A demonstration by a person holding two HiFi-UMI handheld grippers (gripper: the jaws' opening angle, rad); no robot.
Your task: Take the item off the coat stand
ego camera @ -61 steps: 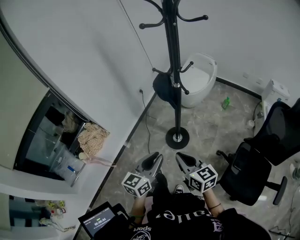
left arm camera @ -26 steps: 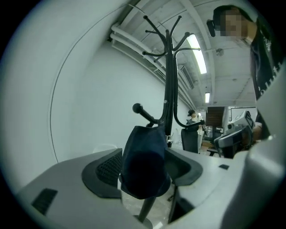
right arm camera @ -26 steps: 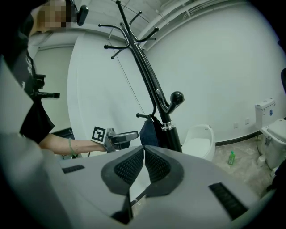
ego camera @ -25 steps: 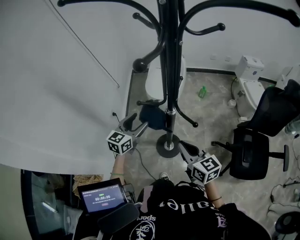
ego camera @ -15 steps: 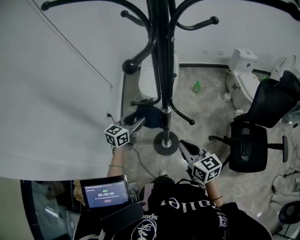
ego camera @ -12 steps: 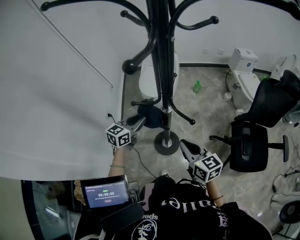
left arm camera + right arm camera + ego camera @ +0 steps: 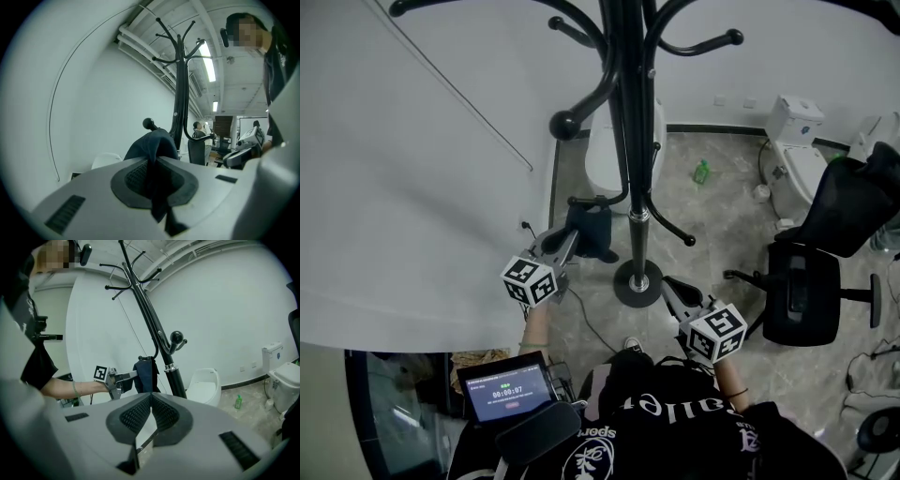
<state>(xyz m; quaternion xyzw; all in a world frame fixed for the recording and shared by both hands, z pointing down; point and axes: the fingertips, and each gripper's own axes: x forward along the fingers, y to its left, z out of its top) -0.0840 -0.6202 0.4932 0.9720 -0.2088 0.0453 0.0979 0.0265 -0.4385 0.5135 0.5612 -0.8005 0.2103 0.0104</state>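
Observation:
A black coat stand rises in the middle of the head view, with its round base on the floor. A dark blue cloth item hangs at a low hook on its left side. My left gripper reaches it from the left; its jaws have just been closing and are now shut on the cloth, which is pinched between the pads. In the right gripper view the cloth hangs beside the pole. My right gripper stays low, right of the base, shut on nothing.
A curved white wall closes off the left. A white tub seat stands behind the stand, a black office chair to the right, and a green bottle on the floor. A cable runs by the base.
The left gripper's jaws, open around the cloth a second ago, have closed on it, and the gripper has risen slightly. The right gripper has stayed put.

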